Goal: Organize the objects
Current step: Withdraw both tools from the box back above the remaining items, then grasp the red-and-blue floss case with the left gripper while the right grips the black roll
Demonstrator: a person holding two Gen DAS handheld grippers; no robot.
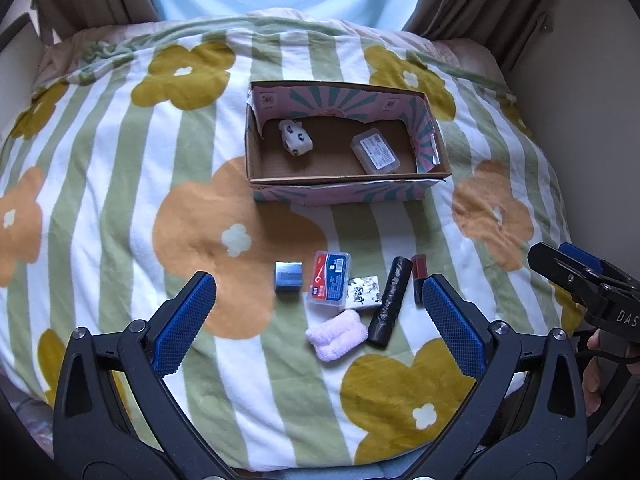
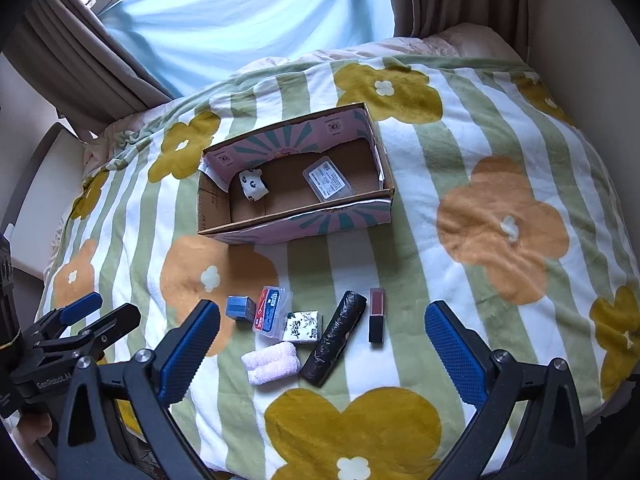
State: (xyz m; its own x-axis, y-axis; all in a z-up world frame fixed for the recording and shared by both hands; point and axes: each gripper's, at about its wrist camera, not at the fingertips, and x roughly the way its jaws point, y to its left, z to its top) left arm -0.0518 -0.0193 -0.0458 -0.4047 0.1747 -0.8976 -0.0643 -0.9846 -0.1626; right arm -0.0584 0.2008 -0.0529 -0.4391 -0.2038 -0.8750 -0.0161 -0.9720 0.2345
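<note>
Two items already lie inside the open cardboard box with the pink and teal sunburst print: a small white cloth bundle with dark spots at its left end and a clear plastic case with a white label toward its right.

Six items remain on the striped, flower-patterned blanket, in a loose row well short of the box:
- a small blue-grey metallic cube;
- a clear case with a red and blue label;
- a white tissue packet with black print, touching that case;
- a folded pink towel;
- a black plastic roll;
- a dark red lipstick tube.

The left gripper is spread wide and empty above the row. The right gripper is likewise wide and empty.

Judged step: selection of the next item, roughly a quarter done. The next move calls for lowering one gripper over a single item, closing, then carrying it into the box. The case and packet touch, so separation needs care.
</note>
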